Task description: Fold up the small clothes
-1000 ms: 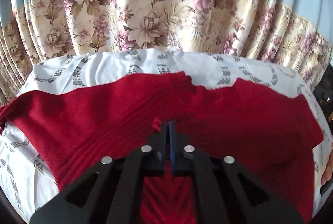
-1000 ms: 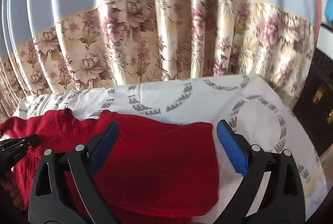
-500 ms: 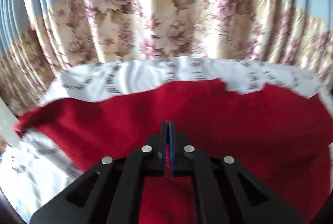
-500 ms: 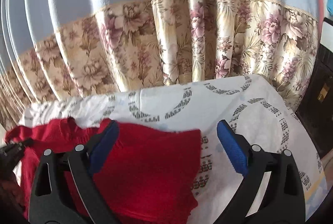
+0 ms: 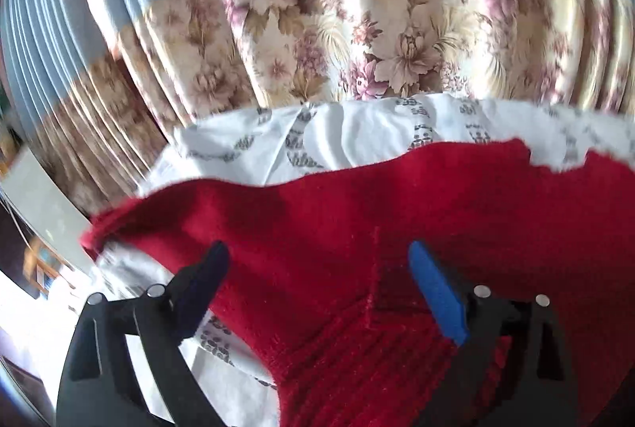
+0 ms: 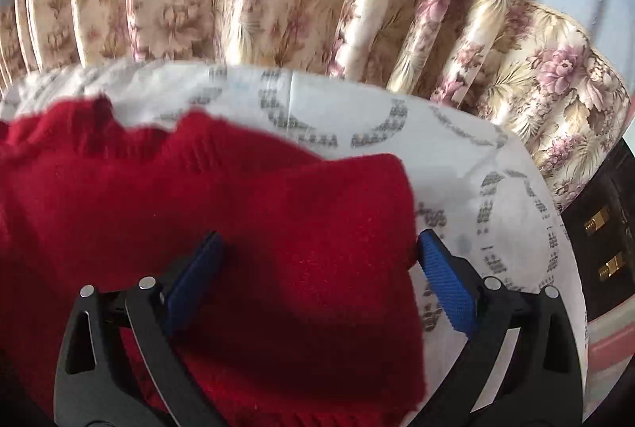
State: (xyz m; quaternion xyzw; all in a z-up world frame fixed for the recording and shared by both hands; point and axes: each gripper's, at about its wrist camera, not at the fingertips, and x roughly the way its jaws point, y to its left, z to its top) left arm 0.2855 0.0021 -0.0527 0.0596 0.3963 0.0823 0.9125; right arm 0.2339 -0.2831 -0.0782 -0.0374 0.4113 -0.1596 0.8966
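The red sweater (image 5: 397,224) lies flat on the white patterned sheet (image 5: 357,137). It runs long from side to side, with its neck notch toward the flowery curtain (image 5: 357,42). The left gripper (image 5: 317,284) is wide apart and holds nothing, above the ribbed part near its camera. The right gripper (image 6: 317,268) is also wide and holds nothing, over the sweater's right edge (image 6: 410,212). The left view shows a sleeve reaching off to the left. Only the right view shows bare sheet beside that edge and a dark cabinet (image 6: 603,240) past the sheet.
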